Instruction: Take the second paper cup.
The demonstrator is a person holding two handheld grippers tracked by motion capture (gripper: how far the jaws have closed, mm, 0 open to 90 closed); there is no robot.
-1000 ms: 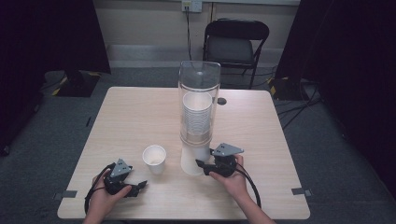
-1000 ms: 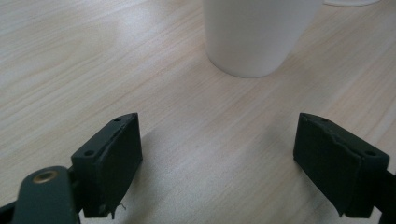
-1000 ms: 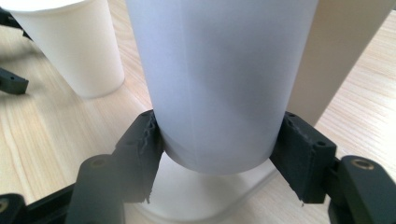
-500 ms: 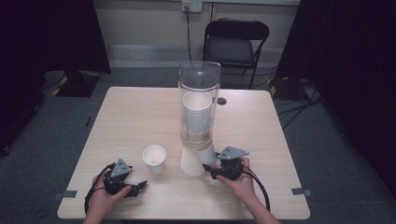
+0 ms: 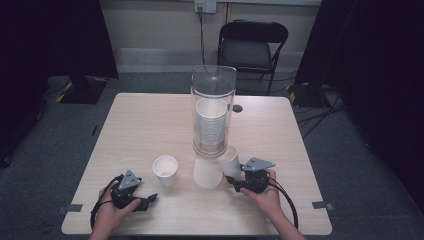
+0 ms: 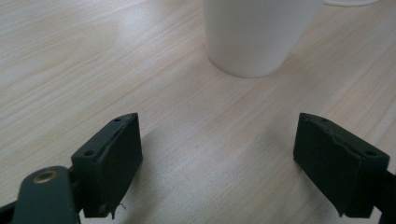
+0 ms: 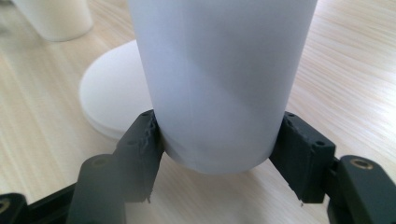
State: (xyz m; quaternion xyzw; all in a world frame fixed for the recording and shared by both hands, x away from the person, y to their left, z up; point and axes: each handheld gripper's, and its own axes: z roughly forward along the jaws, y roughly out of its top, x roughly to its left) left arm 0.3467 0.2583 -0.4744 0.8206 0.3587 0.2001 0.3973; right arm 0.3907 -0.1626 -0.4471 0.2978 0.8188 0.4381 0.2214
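My right gripper (image 5: pixel 233 173) (image 7: pixel 219 135) is shut on the lower end of a white paper cup (image 5: pixel 230 161) (image 7: pixel 219 70), which is tilted beside the foot of a tall clear tube (image 5: pixel 213 107). The tube holds a stack of white cups (image 5: pixel 211 122) and stands over a white round base (image 5: pixel 207 174) (image 7: pixel 109 100). A second white cup (image 5: pixel 165 170) (image 6: pixel 257 32) (image 7: pixel 53 16) stands upright on the table, left of the base. My left gripper (image 5: pixel 146 200) (image 6: pixel 219 154) rests low at the table's near left, open, with bare wood between its jaws and the upright cup just beyond.
The light wooden table (image 5: pixel 145 125) has open room across its left and far parts. A small dark round fitting (image 5: pixel 237 108) sits behind the tube. A black folding chair (image 5: pixel 252 47) stands beyond the far edge. Cables trail from both grippers.
My right gripper has drawn to the right and slightly nearer with the cup, which now shows tilted clear of the tube's foot. The left gripper has stayed put.
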